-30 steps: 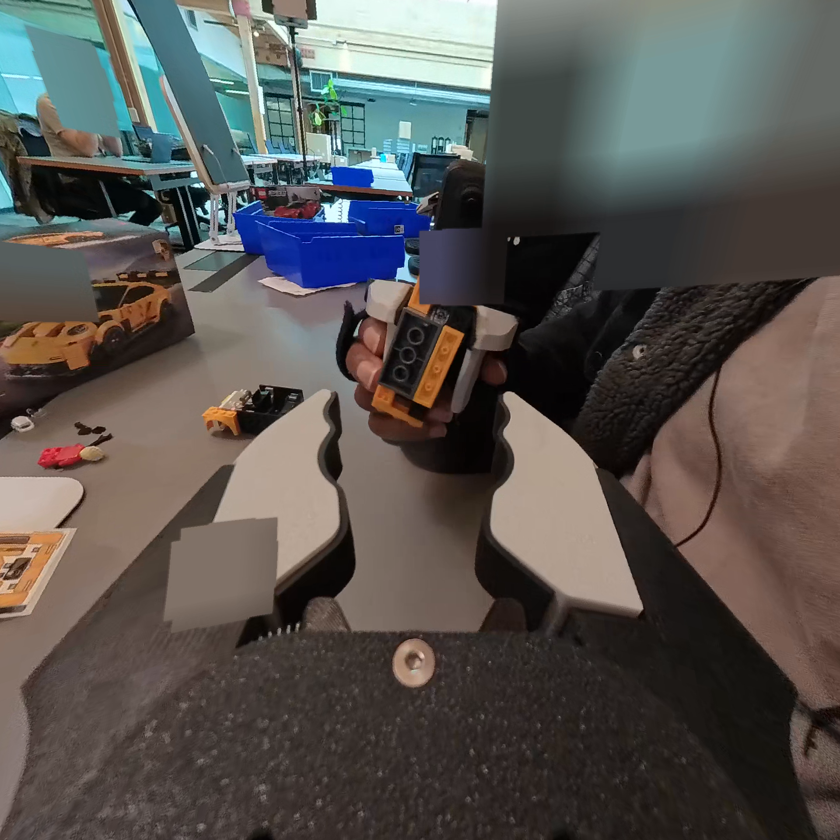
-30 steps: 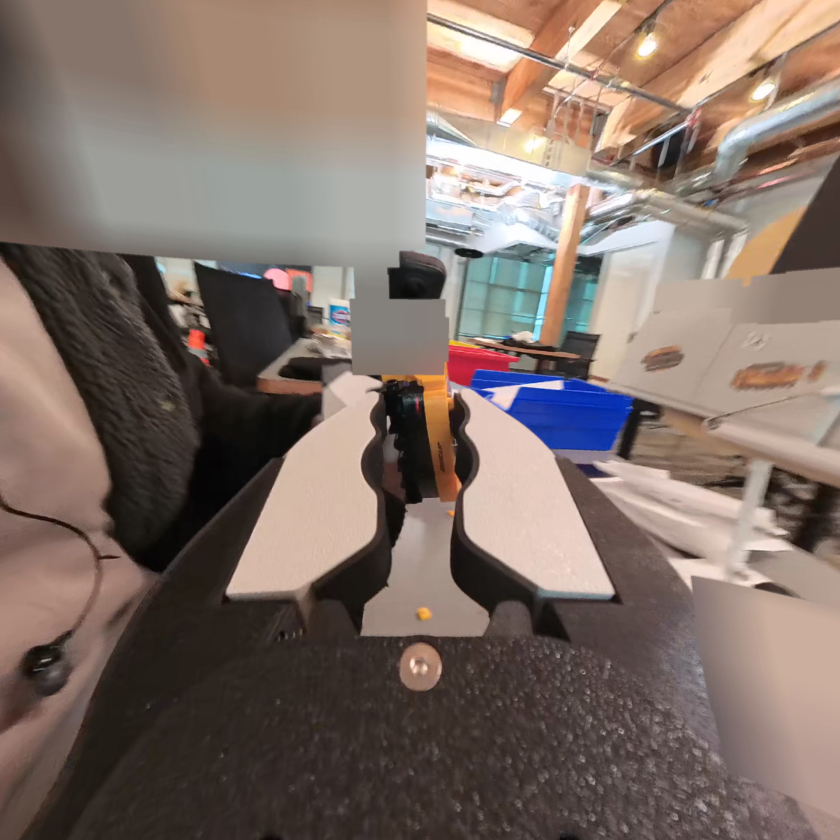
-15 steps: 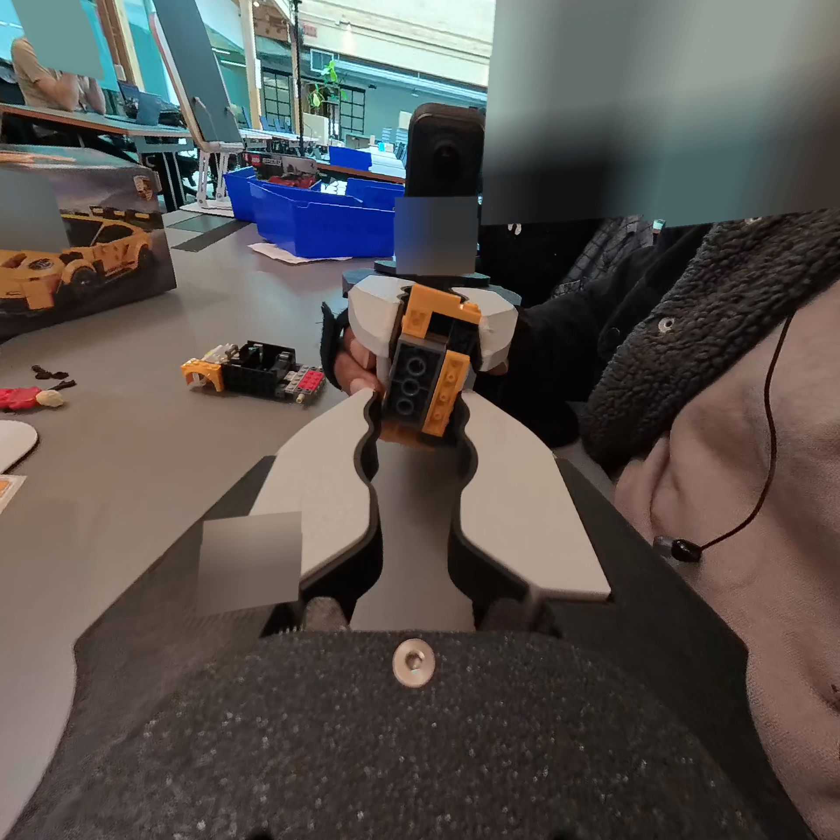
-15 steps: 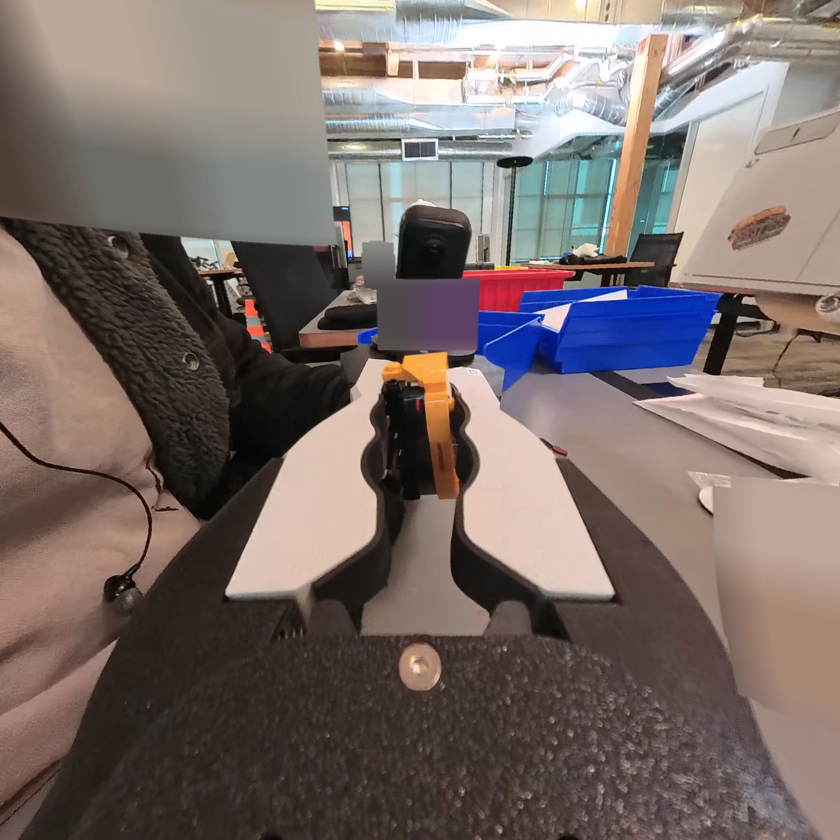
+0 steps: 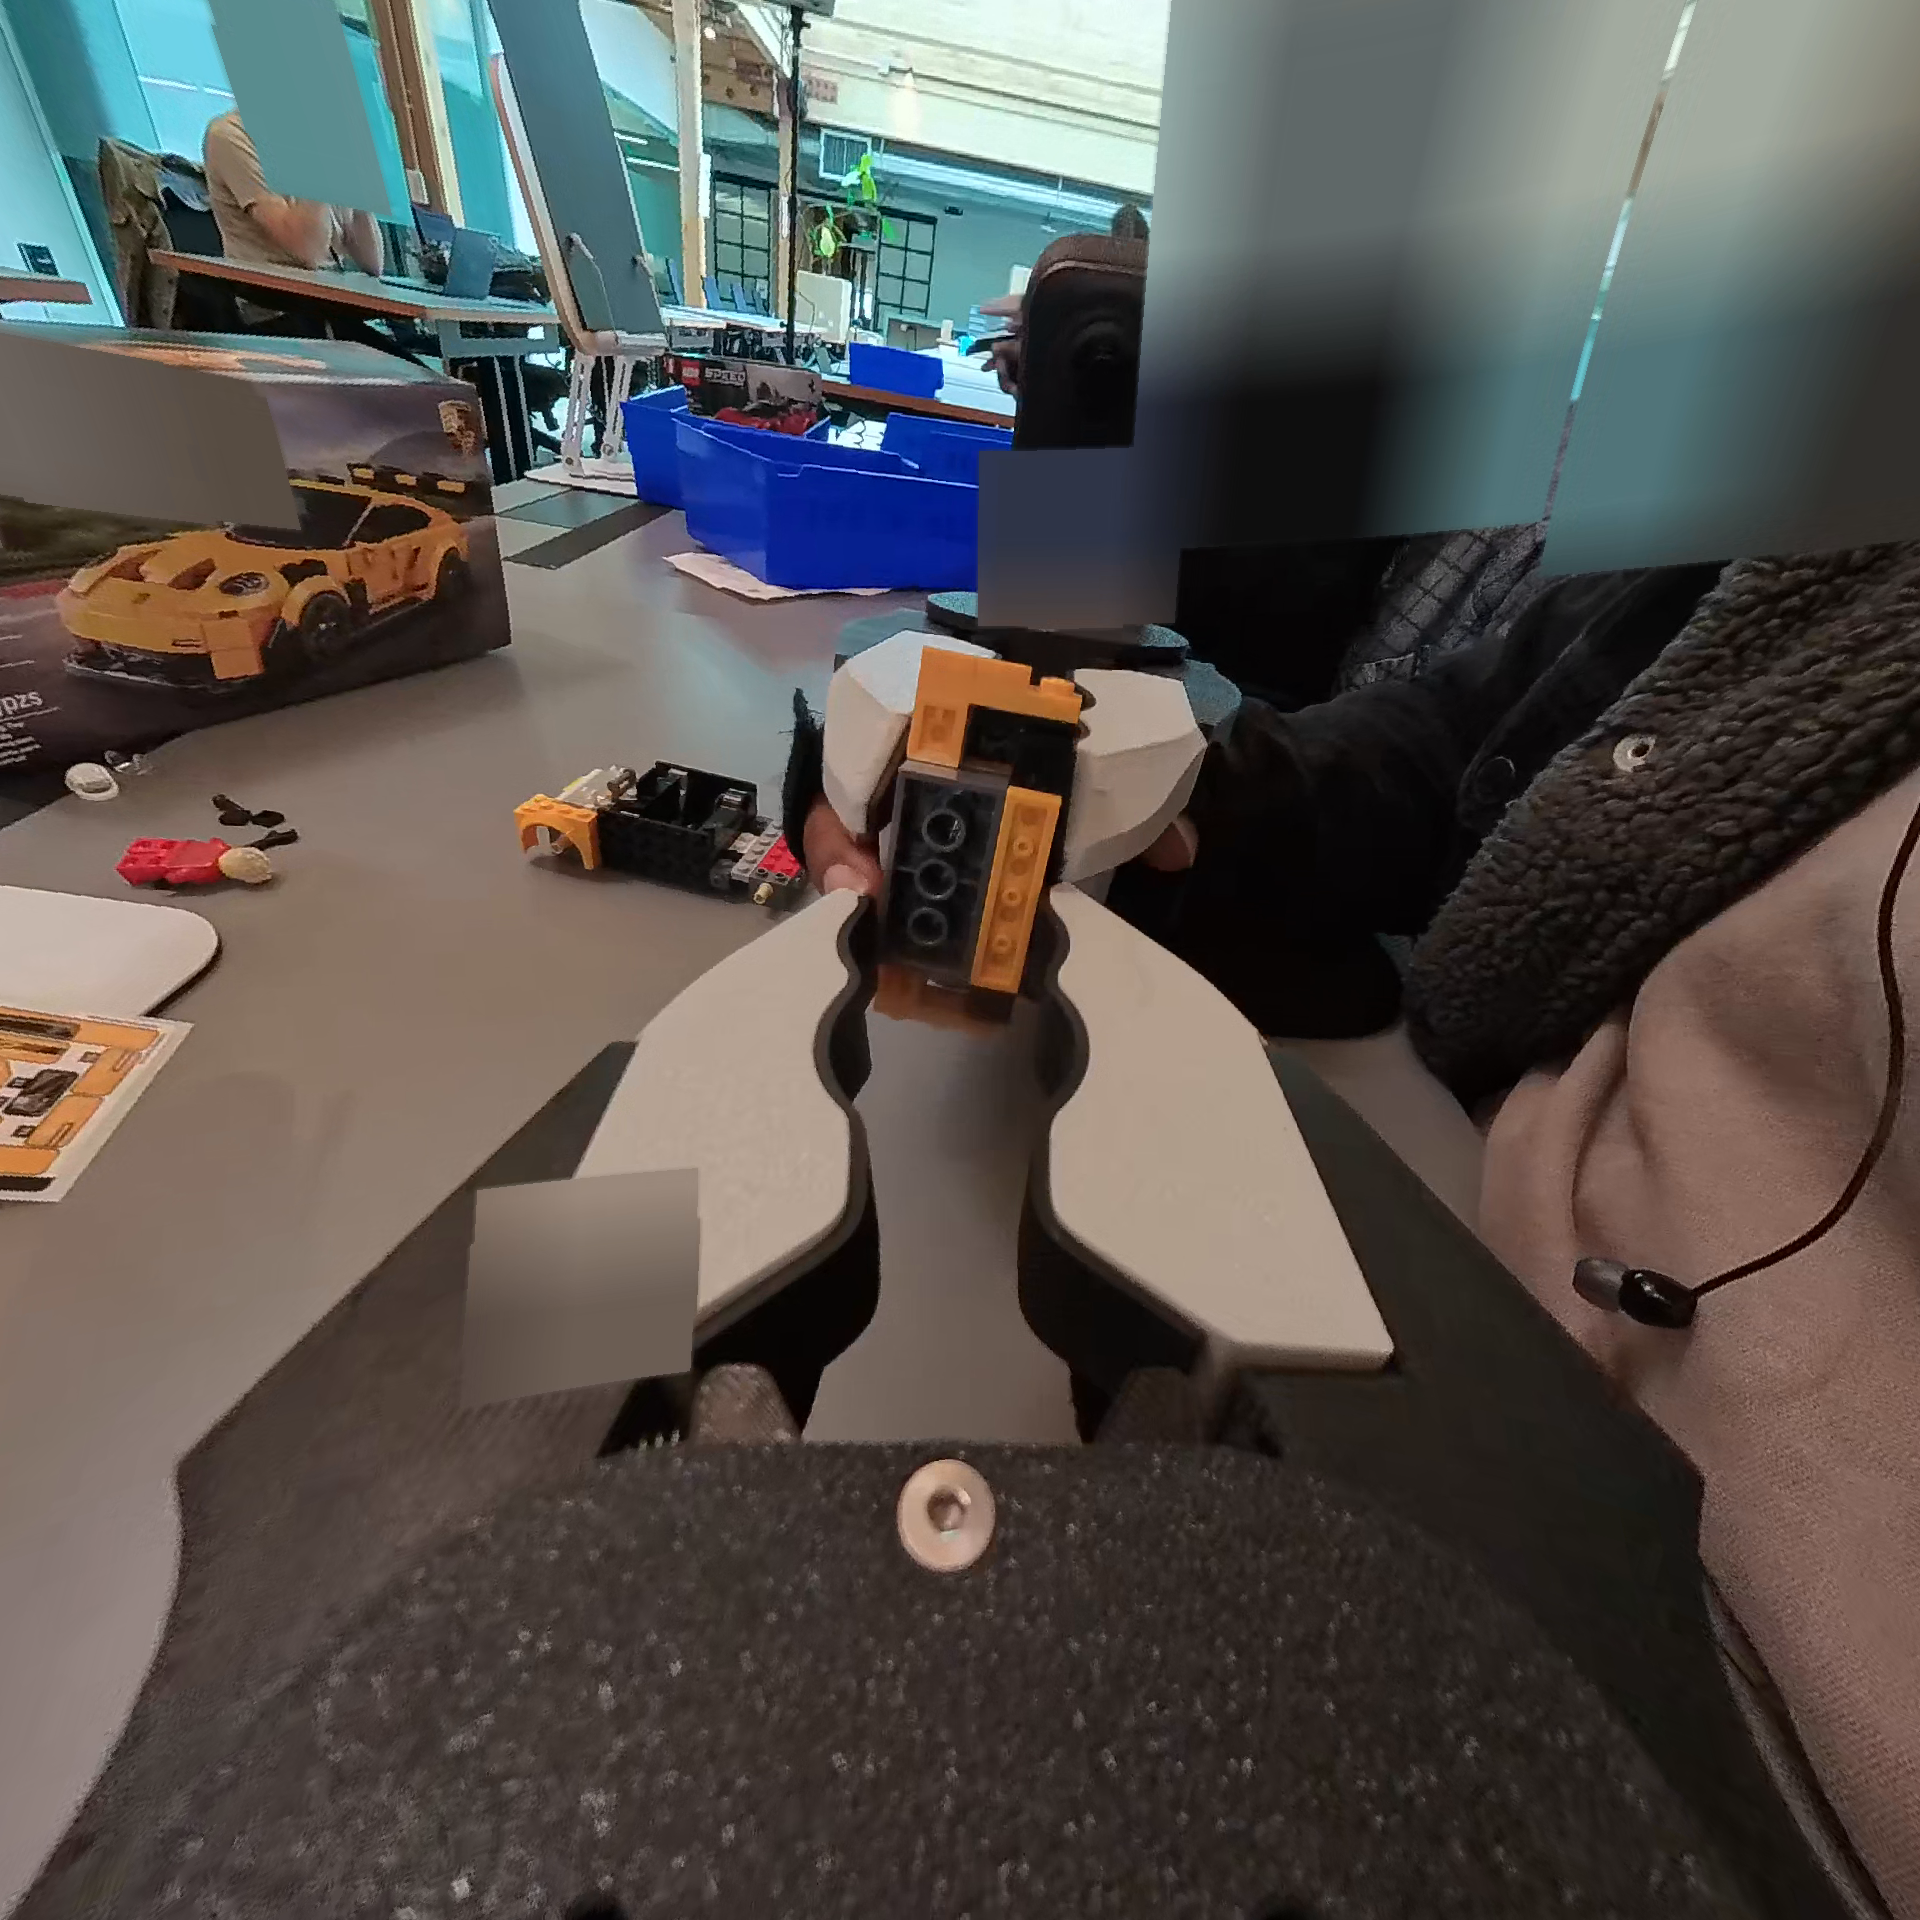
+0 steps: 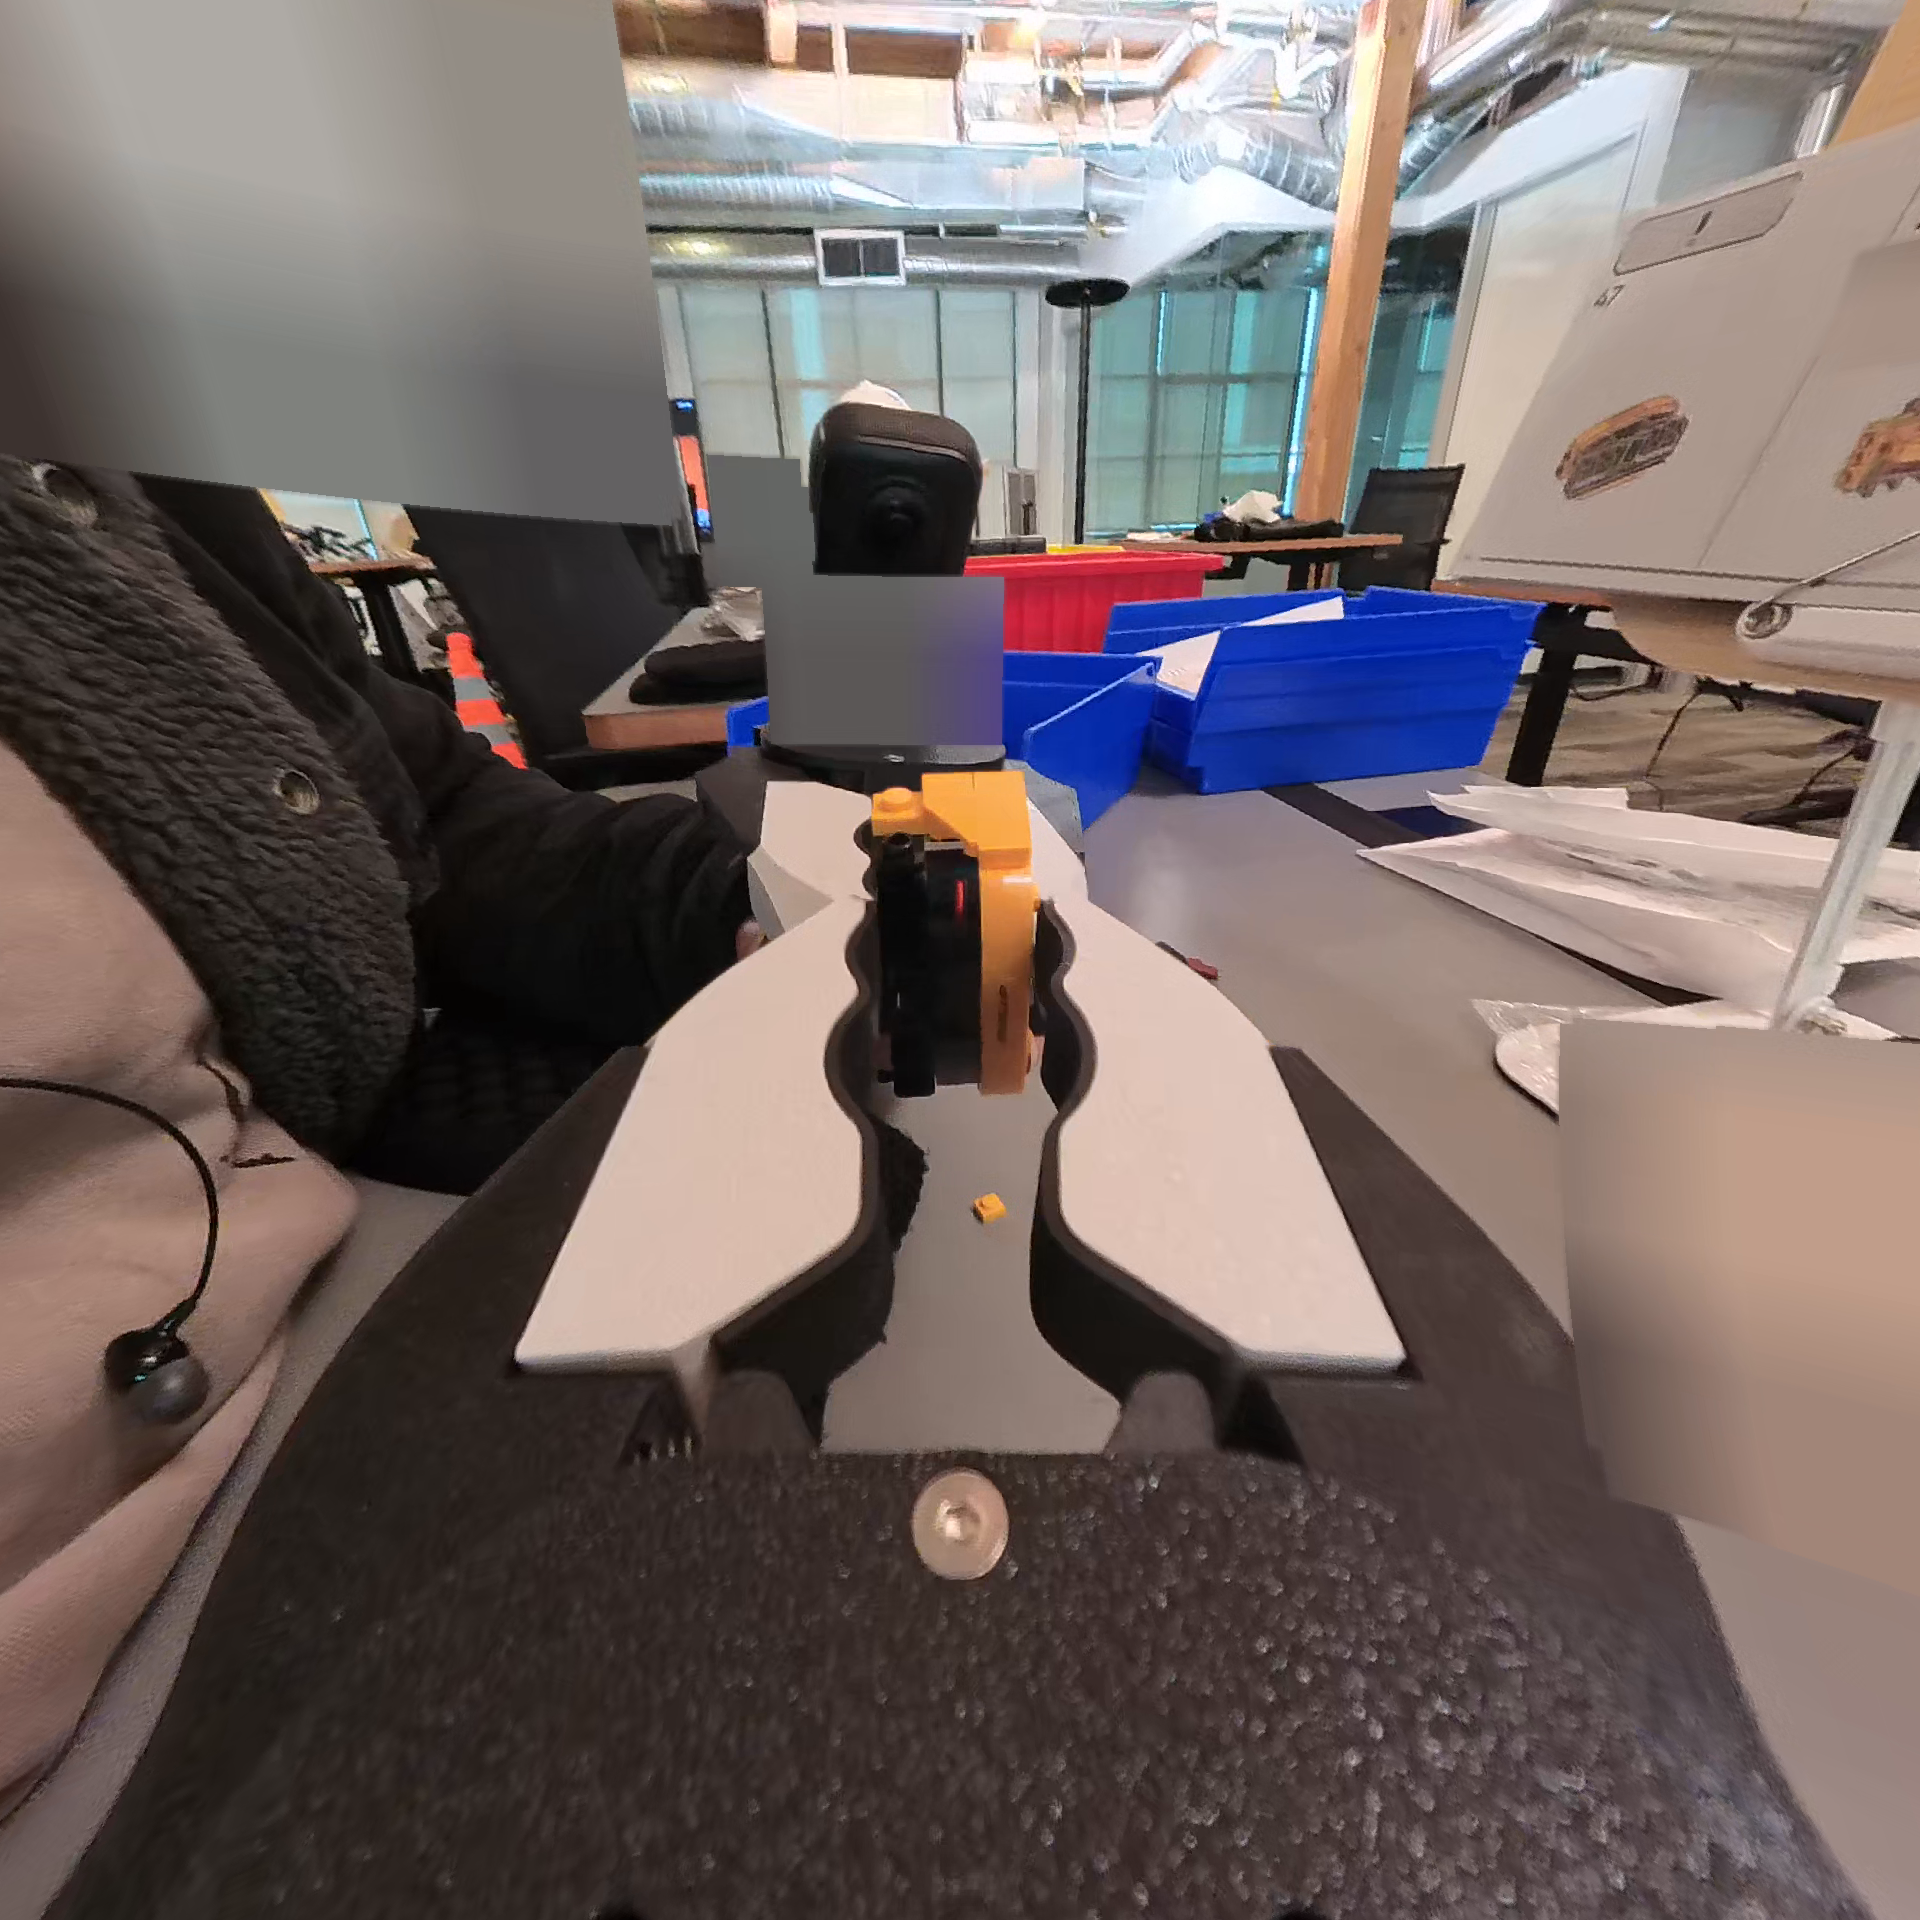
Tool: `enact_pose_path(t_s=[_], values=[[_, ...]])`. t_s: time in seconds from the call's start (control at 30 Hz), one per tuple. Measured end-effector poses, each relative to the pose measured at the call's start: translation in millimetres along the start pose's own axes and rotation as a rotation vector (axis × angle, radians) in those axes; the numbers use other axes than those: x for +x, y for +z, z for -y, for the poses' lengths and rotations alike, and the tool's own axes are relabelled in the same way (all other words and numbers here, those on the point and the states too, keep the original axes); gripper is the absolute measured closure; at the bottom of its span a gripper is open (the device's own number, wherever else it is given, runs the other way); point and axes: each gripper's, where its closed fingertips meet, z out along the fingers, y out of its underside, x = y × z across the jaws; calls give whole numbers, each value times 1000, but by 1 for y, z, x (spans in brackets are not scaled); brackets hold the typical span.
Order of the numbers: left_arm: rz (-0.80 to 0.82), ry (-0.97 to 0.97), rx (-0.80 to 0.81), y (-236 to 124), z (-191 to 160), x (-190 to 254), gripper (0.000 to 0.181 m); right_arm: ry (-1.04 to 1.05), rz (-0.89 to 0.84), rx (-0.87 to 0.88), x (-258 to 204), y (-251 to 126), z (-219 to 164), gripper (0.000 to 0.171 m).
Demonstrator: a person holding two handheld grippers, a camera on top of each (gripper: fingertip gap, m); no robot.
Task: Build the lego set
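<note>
A small orange and black lego assembly (image 5: 961,883) is held in the air between both grippers, above the grey table (image 5: 416,1039). My left gripper (image 5: 956,925) is shut on its near end, studs-side bottom facing me. My right gripper (image 6: 956,935) is shut on the same assembly (image 6: 966,956), seen edge-on with its orange curved side to the right. The right gripper's white fingers (image 5: 1132,748) face me in the left wrist view. A black and orange car chassis part (image 5: 665,831) lies on the table left of the grippers.
The lego box (image 5: 249,561), a red minifigure (image 5: 182,860), a sticker sheet (image 5: 62,1101) and a white pad (image 5: 94,945) lie to the left. Blue bins (image 5: 831,509) stand behind. A tiny orange piece (image 6: 989,1207) lies under the right gripper. Papers (image 6: 1662,883) lie to the right. My left and right fingertips are right by each other.
My left gripper was wide open and apart from the assembly; it moved in and closed on its near end. The right gripper kept its hold and tilted down to level.
</note>
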Motion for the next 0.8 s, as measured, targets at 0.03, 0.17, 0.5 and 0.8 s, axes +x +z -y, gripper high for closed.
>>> enact_pose_path(t_s=[0.03,0.17,0.5,0.8], values=[[2,-2,1,0,0,0,153,-2,-5,-8,1,0,-1,144],[30,-8,23,-8,2,-11,152,15,-79,-52,11,-2,-1,144],[131,68,-626,-69,-87,-48,166,-54,-239,-252,47,-21,-27,144],[116,83,-822,-63,-116,-36,165,-83,-244,-330,47,-17,-42,144]])
